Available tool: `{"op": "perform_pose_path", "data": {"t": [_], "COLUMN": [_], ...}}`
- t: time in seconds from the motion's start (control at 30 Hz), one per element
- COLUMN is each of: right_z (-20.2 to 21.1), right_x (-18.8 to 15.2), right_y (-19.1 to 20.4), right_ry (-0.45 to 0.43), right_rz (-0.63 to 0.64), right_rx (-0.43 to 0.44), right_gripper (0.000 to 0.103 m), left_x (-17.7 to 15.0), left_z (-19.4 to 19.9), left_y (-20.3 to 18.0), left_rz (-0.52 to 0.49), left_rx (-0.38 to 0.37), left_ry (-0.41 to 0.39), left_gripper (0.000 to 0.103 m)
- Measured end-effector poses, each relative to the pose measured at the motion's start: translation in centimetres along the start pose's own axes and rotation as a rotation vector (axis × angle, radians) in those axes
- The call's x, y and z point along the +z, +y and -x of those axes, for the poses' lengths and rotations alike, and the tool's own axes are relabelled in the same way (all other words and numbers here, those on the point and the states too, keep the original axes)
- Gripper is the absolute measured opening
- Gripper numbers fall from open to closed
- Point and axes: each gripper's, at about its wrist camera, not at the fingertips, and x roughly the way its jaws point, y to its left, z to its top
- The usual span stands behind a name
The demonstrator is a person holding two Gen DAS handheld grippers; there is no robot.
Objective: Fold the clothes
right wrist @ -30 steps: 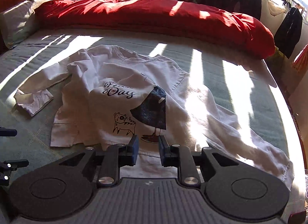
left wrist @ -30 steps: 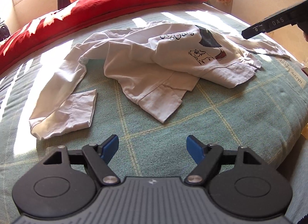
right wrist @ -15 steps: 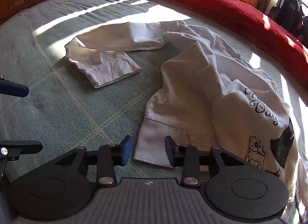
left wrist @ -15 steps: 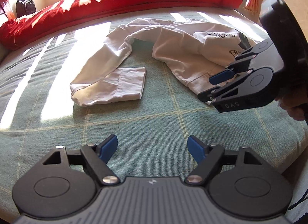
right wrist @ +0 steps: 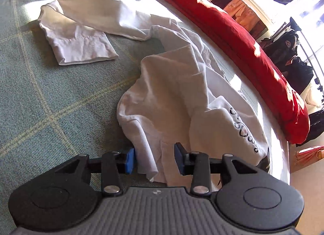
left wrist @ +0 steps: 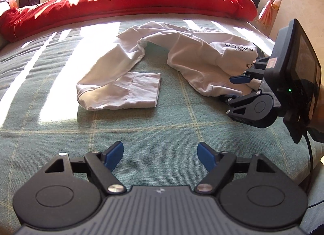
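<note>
Lying crumpled on the green checked bedspread (left wrist: 60, 85) is a white long-sleeve shirt (left wrist: 194, 53), one sleeve (left wrist: 121, 85) stretched out left with its cuff folded back. Right tool (right wrist: 155, 159) sits at the shirt's near hem, fabric bunched between its blue pads, jaws part open and not clamped. Left tool (left wrist: 161, 155) hovers over bare bedspread near the sleeve, jaws wide, nothing between them. Red duvet (left wrist: 121, 2) runs along the far edge.
</note>
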Motion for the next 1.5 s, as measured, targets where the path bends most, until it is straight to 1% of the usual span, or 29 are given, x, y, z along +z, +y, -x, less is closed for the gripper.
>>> {"op": "perform_pose_path", "data": {"t": [0.03, 0.07, 0.1, 0.17, 0.3, 0.43, 0.5, 0.63, 0.73, 0.83, 0.93, 1.0, 1.03, 1.07, 1.13, 1.23, 1.33, 1.37, 1.43, 1.5], "right_z": [-0.1, -0.2, -0.3, -0.4, 0.9, 3.9, 5.3, 7.5, 8.3, 8.5, 7.6, 6.4, 6.0, 6.0, 6.1, 7.6, 9.3, 9.8, 10.8, 11.5], "right_x": [0.3, 0.5, 0.7, 1.1, 2.0, 3.1, 3.7, 5.0, 6.3, 7.3, 8.0, 8.1, 8.2, 8.1, 7.9, 7.6, 6.9, 6.5, 5.2, 3.6], "right_y": [0.4, 0.6, 0.4, 0.1, -2.1, -3.9, -4.0, -2.9, -1.3, 0.8, 2.3, 3.0, 3.2, 3.1, 2.8, 0.6, -3.0, -4.4, -7.3, -10.0], "right_ry": [-0.010, -0.013, -0.005, 0.010, 0.020, 0.011, 0.009, 0.009, 0.016, 0.023, 0.046, 0.093, 0.112, 0.111, 0.106, 0.057, 0.018, 0.006, -0.001, -0.001], "right_rz": [0.018, 0.025, 0.020, 0.007, -0.070, -0.151, -0.171, -0.186, -0.177, -0.139, -0.137, -0.161, -0.173, -0.188, -0.215, -0.227, -0.244, -0.242, -0.234, -0.225], "right_rx": [0.007, 0.027, 0.046, 0.083, 0.164, 0.289, 0.354, 0.479, 0.550, 0.563, 0.593, 0.618, 0.629, 0.636, 0.647, 0.635, 0.573, 0.539, 0.460, 0.390], "right_gripper": [0.038, 0.017, 0.012, 0.011, 0.010, 0.010, 0.010, 0.010, 0.010, 0.010, 0.010, 0.015, 0.020, 0.024, 0.024, 0.024, 0.027, 0.031, 0.034, 0.034], "left_x": [0.0, -0.1, -0.1, -0.3, -0.6, -0.8, -1.0, -1.5, -1.9, -2.4, -2.9, -3.1, -3.1, -3.2, -3.2, -3.2, -2.9, -2.8, -2.5, -2.3], "left_z": [0.0, 0.1, 0.2, 0.4, 0.8, 1.7, 2.2, 3.5, 4.4, 5.0, 5.5, 5.7, 5.8, 5.9, 6.0, 5.9, 5.5, 5.4, 5.0, 4.6], "left_y": [0.0, 0.0, 0.0, 0.0, 0.0, -0.3, -0.3, -0.3, -0.2, 0.0, 0.2, 0.2, 0.2, 0.2, 0.2, 0.1, -0.5, -0.8, -1.6, -2.7], "left_rz": [-0.001, -0.003, -0.005, -0.009, -0.024, -0.033, -0.037, -0.045, -0.051, -0.053, -0.048, -0.048, -0.048, -0.051, -0.058, -0.070, -0.101, -0.111, -0.147, -0.196], "left_rx": [0.000, 0.001, 0.001, 0.001, -0.004, -0.010, -0.013, -0.015, -0.010, 0.002, 0.011, 0.017, 0.020, 0.025, 0.033, 0.039, 0.051, 0.052, 0.058, 0.064], "left_ry": [-0.001, -0.001, -0.001, -0.002, -0.009, -0.030, -0.042, -0.062, -0.071, -0.076, -0.077, -0.078, -0.079, -0.079, -0.077, -0.067, -0.068, -0.067, -0.063, -0.062], "left_gripper": [0.080, 0.080, 0.080, 0.080, 0.080, 0.080, 0.080, 0.080, 0.080, 0.080, 0.080, 0.080, 0.080, 0.080, 0.080, 0.080, 0.080, 0.080, 0.080, 0.080]}}
